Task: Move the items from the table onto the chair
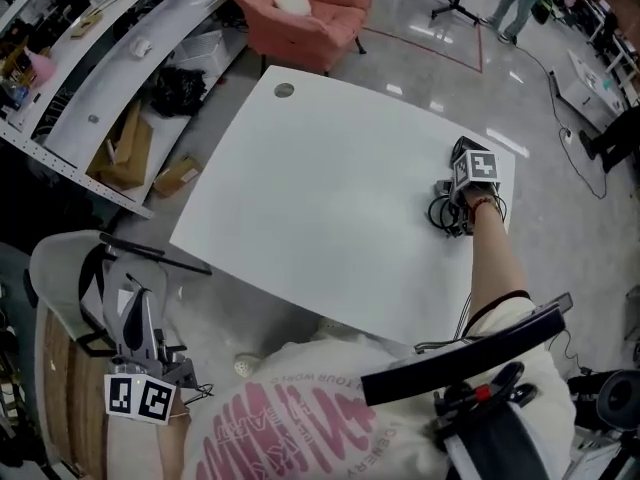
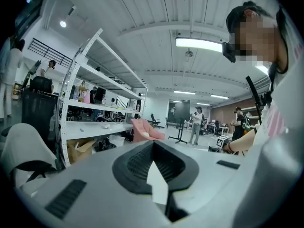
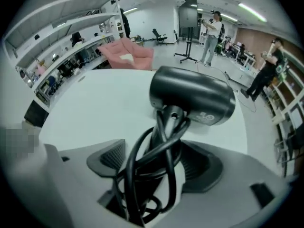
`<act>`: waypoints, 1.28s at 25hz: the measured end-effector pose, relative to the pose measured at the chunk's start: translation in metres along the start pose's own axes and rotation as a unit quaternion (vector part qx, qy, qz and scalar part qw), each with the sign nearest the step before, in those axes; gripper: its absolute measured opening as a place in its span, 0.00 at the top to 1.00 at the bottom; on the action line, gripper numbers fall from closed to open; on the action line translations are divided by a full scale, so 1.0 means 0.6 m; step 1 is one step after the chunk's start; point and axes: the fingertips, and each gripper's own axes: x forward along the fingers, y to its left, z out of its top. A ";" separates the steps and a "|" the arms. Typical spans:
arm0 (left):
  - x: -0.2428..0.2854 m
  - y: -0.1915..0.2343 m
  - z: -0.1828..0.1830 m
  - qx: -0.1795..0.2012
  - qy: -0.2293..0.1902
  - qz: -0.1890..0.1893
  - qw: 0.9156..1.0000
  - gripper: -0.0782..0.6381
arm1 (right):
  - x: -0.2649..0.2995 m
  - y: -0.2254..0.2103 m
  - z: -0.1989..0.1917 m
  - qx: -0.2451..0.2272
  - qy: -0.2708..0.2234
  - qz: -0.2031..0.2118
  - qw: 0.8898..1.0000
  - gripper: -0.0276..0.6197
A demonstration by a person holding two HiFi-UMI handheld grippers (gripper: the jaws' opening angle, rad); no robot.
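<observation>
A black hair dryer (image 3: 192,99) lies near the right edge of the white table (image 1: 320,188), its cord (image 3: 142,175) wound round the handle. In the head view the hair dryer (image 1: 446,214) sits just under my right gripper (image 1: 458,196), which points steeply down. The right gripper (image 3: 156,151) stands open, with the handle and cord between its jaws; the left pad (image 3: 111,158) stays clear of them. My left gripper (image 1: 135,318) hovers off the table's near left corner, above a white chair (image 1: 60,258). The left gripper (image 2: 153,144) looks shut with nothing in it.
A pink armchair (image 1: 300,13) stands on the floor beyond the table's far edge. Long shelves (image 1: 110,58) run along the left, with cardboard boxes (image 1: 130,148) and a black bag (image 1: 180,90) under them. A round cable hole (image 1: 284,90) marks the table's far corner. People stand in the background.
</observation>
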 end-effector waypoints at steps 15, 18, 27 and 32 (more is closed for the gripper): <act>-0.017 0.033 0.017 -0.026 -0.046 -0.024 0.998 0.88 | -0.218 0.318 0.024 0.052 -0.206 0.332 0.919 0.61; -0.045 0.073 0.024 -0.041 -0.058 -0.010 0.997 0.88 | -0.279 0.465 0.005 0.000 -0.217 0.397 0.892 0.61; -0.273 0.264 0.044 -0.067 -0.101 0.124 0.985 0.88 | -0.342 0.874 -0.128 -0.096 -0.149 0.530 0.829 0.61; -0.442 0.412 0.005 -0.077 -0.124 0.237 0.960 0.88 | -0.312 1.136 -0.235 -0.160 -0.081 0.584 0.792 0.61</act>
